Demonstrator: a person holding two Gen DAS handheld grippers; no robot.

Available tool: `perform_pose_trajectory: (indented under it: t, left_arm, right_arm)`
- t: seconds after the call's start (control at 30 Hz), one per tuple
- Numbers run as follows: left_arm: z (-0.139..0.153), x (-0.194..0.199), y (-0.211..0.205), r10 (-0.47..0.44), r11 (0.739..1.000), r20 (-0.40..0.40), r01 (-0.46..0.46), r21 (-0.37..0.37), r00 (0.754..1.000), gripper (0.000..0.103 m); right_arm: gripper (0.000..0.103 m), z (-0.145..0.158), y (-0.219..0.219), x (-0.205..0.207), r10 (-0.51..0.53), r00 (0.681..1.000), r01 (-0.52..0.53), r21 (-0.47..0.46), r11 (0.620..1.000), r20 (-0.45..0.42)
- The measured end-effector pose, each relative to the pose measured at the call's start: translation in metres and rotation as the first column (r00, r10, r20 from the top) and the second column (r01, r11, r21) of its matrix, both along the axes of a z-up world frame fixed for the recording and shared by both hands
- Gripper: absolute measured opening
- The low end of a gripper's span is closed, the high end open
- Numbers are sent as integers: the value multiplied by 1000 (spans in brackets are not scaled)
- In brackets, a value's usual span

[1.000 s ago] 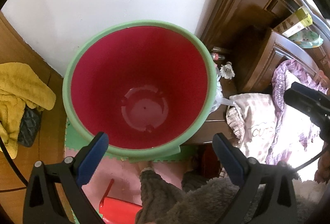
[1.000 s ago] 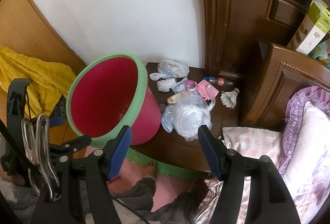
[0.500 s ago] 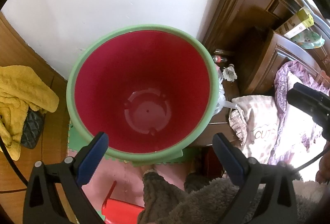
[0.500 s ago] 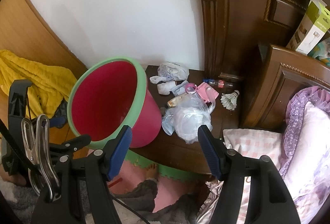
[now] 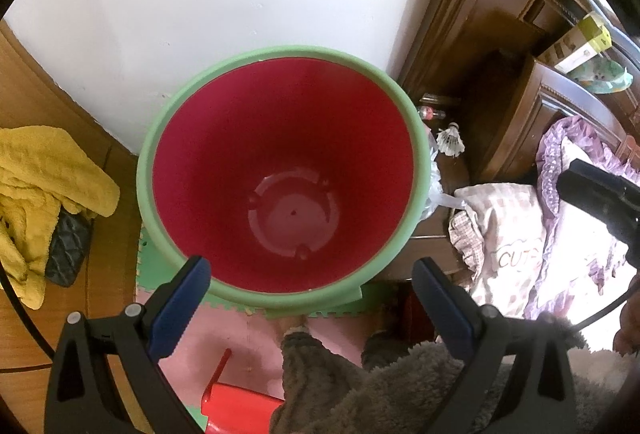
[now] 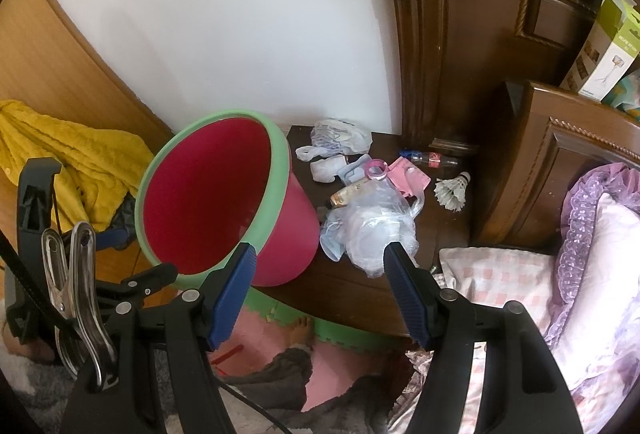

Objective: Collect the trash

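A red bucket [image 5: 280, 174] with a green rim stands empty and tilted at the left end of a dark wooden nightstand [image 6: 440, 234]. My left gripper [image 5: 308, 270] hangs open over its mouth, the near rim lying between the wide fingertips. Trash litters the nightstand: a clear plastic bag [image 6: 372, 230], a crumpled white bag [image 6: 340, 132], tissue [image 6: 326, 168], a pink wrapper [image 6: 408, 174], a small bottle [image 6: 434, 158] and a shuttlecock [image 6: 452, 190]. My right gripper [image 6: 320, 262] stands open with nothing in it, in front of the clear bag and beside the bucket [image 6: 212, 202].
A carved wooden headboard [image 6: 480, 34] rises right of the nightstand, with checked and purple bedding [image 6: 560, 274] below it. Yellow cloth [image 6: 68, 150] lies left of the bucket against a wooden panel. Pink and green foam mats [image 5: 240, 334] cover the floor, where the person's legs [image 5: 320, 354] stand.
Hardly anything: the bucket sits a touch lower in the left wrist view. Both grippers keep the same opening.
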State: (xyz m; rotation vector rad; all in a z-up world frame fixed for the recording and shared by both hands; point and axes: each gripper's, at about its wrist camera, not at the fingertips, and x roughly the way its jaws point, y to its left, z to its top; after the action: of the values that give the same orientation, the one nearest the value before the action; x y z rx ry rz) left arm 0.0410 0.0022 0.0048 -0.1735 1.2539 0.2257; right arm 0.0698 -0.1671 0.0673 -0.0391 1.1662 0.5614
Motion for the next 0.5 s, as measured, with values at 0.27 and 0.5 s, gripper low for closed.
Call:
perform_pose_trajectory:
  t: [0.27,0.5]
  left_arm:
    - [7,2,3,-13,999,36,11,37,999,102]
    - [8,6,7,-72,996,62,75,-39,995,89]
  right_arm:
    - [68,-2,-1,-2,-15,1000,15,-1,1000,-10]
    - [68,-4,-4,-3,-63,998,63,4,998,-13]
